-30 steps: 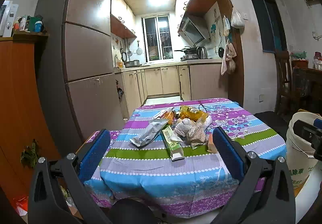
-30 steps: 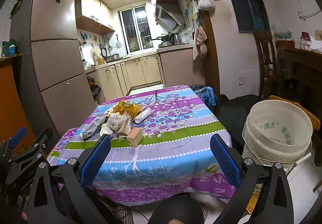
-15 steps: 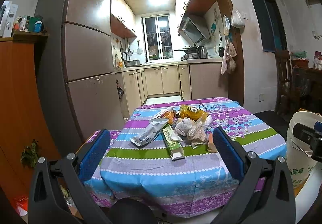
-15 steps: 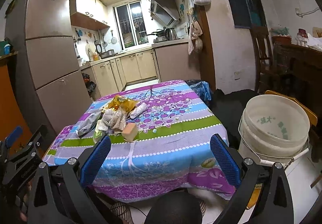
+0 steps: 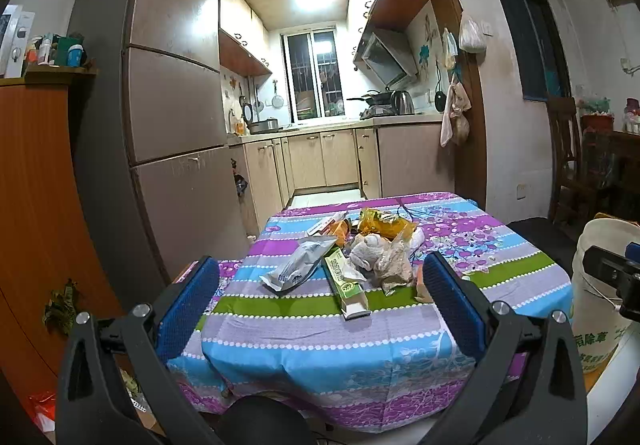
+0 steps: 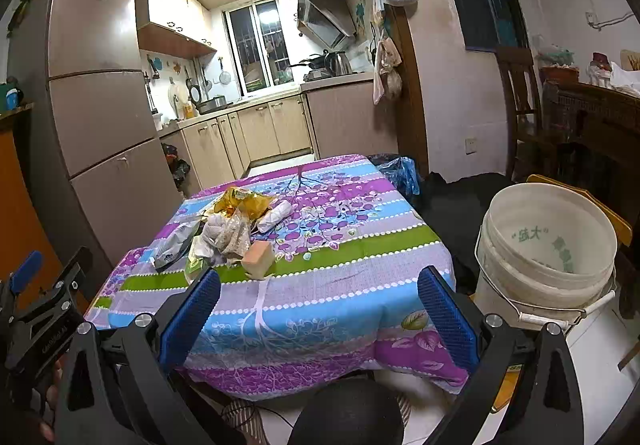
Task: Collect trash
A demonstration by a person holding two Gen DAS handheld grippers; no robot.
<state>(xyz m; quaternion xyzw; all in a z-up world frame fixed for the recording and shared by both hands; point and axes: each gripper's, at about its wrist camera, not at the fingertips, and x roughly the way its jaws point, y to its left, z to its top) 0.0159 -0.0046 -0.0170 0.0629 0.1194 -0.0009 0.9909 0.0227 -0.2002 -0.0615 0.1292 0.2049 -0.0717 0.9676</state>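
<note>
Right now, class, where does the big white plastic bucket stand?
In the right wrist view, the big white plastic bucket stands on the floor right of the table with the striped floral cloth, in front of a wooden chair.

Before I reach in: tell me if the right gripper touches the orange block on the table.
Apart. The right wrist view shows the right gripper open and short of the orange block, with bare tablecloth between.

Tablecloth (image 6: 320,277) printed cloth; bucket (image 6: 548,245) matt white plastic; wrapper (image 5: 298,265) glossy foil; carton (image 5: 346,285) cardboard.
</note>
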